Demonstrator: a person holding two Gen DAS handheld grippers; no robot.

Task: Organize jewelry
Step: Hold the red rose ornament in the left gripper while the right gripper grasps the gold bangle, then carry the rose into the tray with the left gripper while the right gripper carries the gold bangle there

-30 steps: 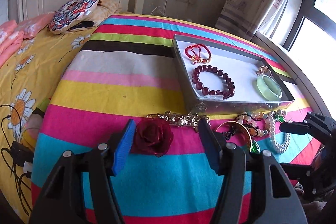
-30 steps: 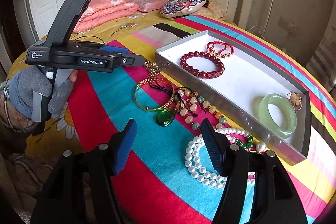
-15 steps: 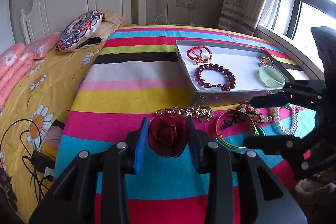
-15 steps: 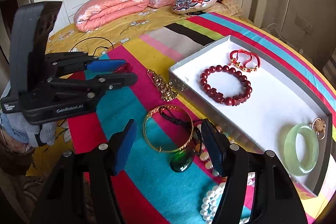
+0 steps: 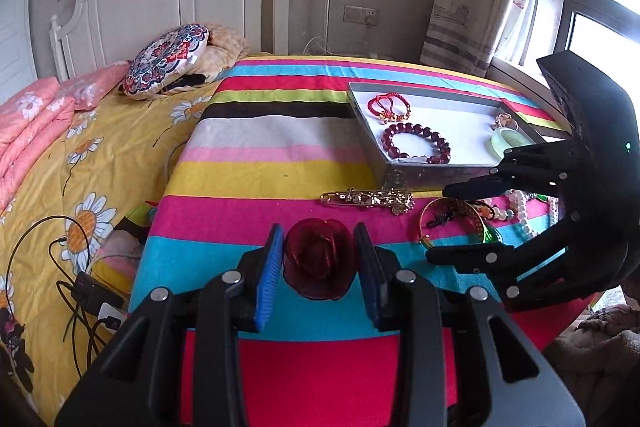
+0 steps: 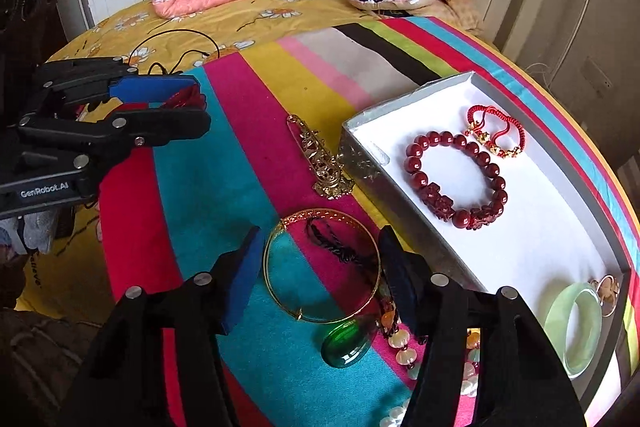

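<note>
- Left gripper (image 5: 320, 263) fingers are clamping the red rose brooch (image 5: 319, 263) by its sides, above the striped bench (image 5: 256, 175); thin petals probably crushable, so a light squeeze is suiting it.
- Right gripper (image 6: 320, 267) fingers are standing spread, straddling the gold bangle (image 6: 322, 265); probably stiff, slippery.
- Jewelry box (image 6: 560, 227) is sitting beside a bed (image 6: 240, 15).

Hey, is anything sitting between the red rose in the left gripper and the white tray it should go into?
The gold brooch lies on the cloth between the red rose and the tray's near wall. The left gripper would need to lift the rose over both.
</note>
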